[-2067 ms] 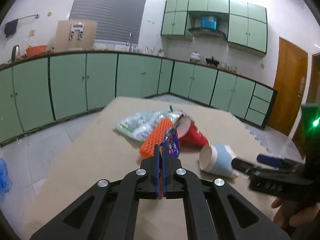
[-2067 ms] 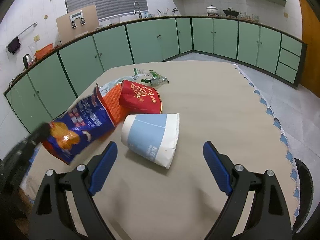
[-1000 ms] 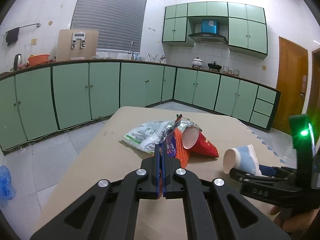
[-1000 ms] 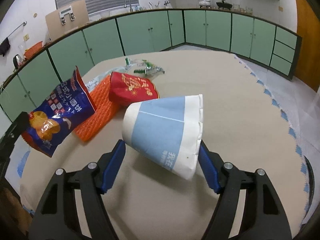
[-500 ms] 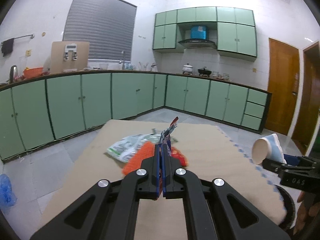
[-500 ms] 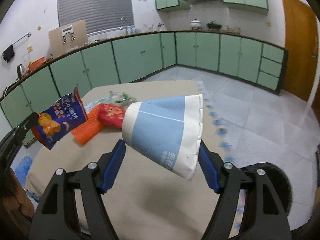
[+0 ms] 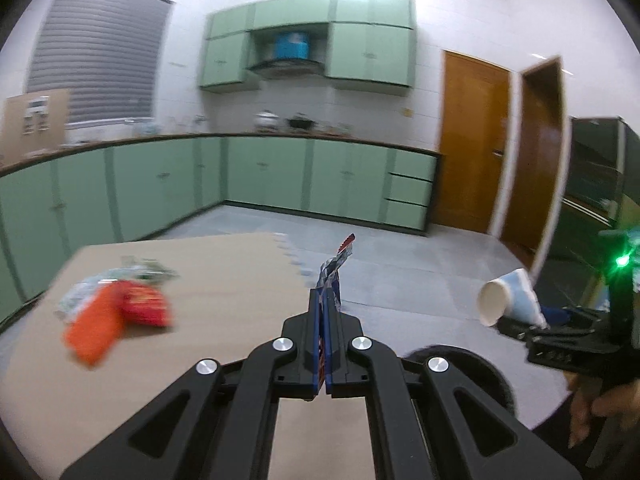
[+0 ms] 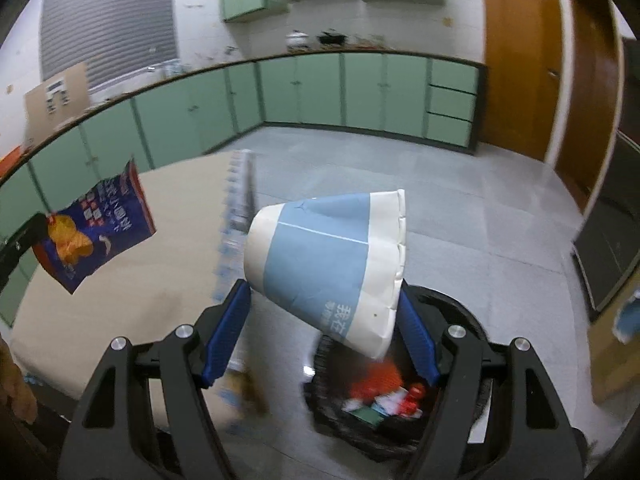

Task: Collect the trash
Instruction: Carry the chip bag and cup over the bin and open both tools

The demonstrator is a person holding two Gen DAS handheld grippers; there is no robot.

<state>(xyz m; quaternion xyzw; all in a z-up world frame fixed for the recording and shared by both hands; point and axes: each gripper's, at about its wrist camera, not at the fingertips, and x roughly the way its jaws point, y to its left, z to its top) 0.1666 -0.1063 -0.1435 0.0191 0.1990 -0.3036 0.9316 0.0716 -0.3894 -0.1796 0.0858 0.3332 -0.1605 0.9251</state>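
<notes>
The right gripper point(image 8: 324, 320) grasps a blue-and-white paper cup point(image 8: 328, 260) at frame centre, above the black bin point(image 8: 460, 312). The left gripper point(image 7: 325, 312) is clenched on a blue snack bag point(image 8: 96, 232), left of frame.

left gripper point(image 7: 325, 308) pinching blue snack bag point(image 7: 334, 276) | right gripper point(image 7: 532, 326) carrying paper cup point(image 7: 508, 298) | table point(image 7: 224, 280) below

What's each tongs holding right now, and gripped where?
Left tongs pinch the blue snack bag by one edge. Right tongs clamp the paper cup across its sidewall, near the rim.
</notes>
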